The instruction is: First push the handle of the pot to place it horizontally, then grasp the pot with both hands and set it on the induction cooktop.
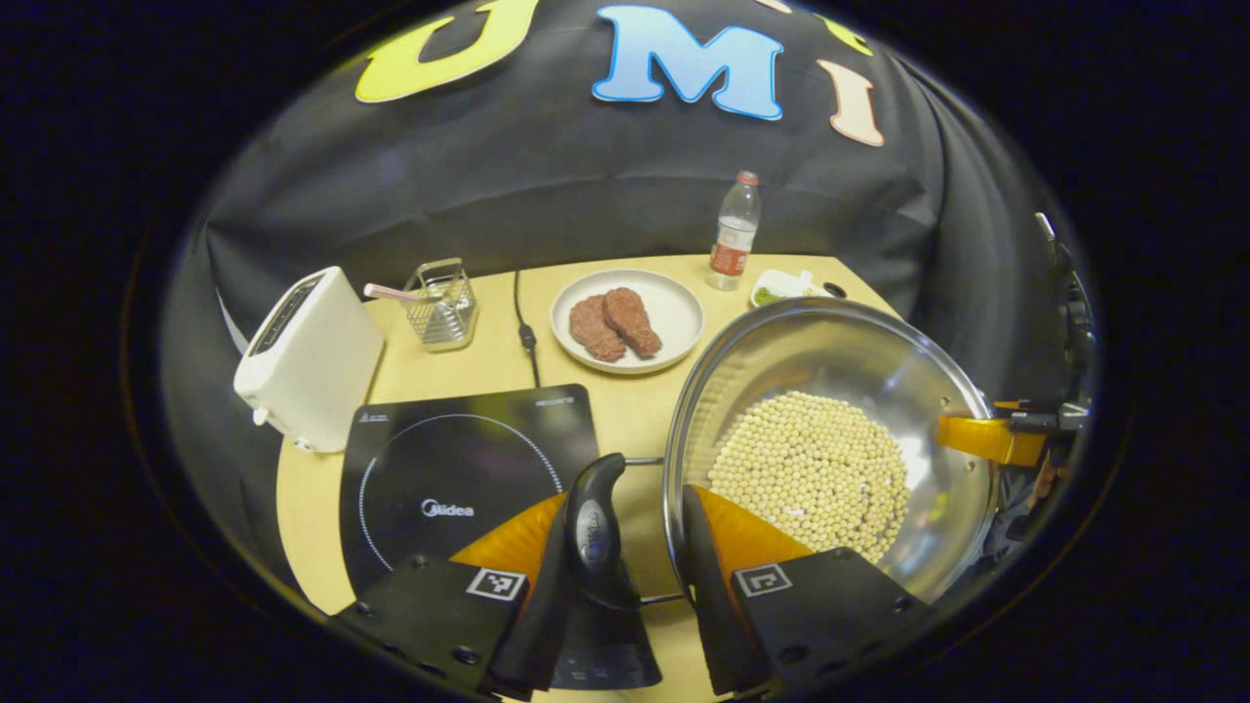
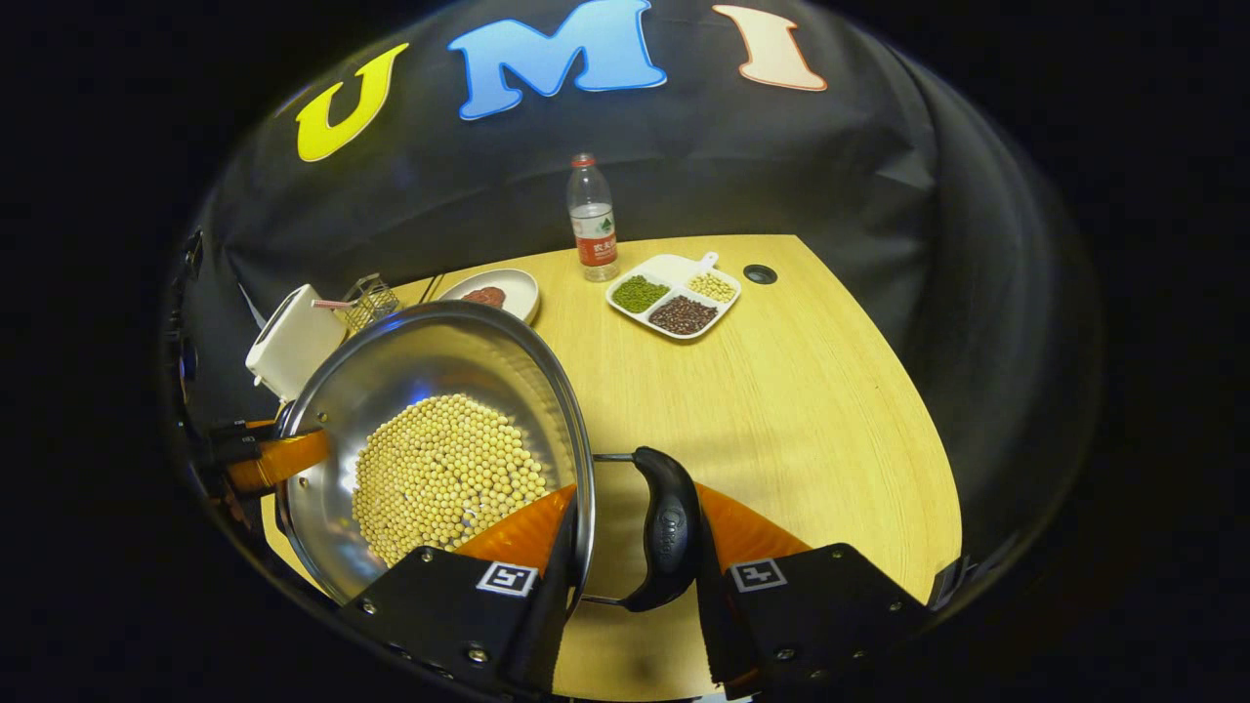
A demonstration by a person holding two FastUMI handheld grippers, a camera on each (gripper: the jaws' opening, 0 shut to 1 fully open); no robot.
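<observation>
A steel pot (image 1: 811, 342) holding soybeans (image 1: 811, 469) sits between both grippers, just right of the black induction cooktop (image 1: 459, 478). My left gripper (image 1: 625, 547) is shut on the pot's black side handle (image 1: 594, 527), one finger outside the handle and the other inside the rim. In the right gripper view, my right gripper (image 2: 635, 547) is clamped the same way over the opposite handle (image 2: 669, 527) and the rim of the pot (image 2: 420, 361). Each view shows the other gripper at the far rim. The pot's base is hidden.
A white toaster (image 1: 308, 356) and a wire basket (image 1: 441, 305) stand behind the cooktop. A plate (image 1: 679, 298) with meat, a water bottle (image 1: 734, 232) and a divided dish of beans (image 2: 674, 293) are at the back. Bare table (image 2: 801, 410) lies right of the pot.
</observation>
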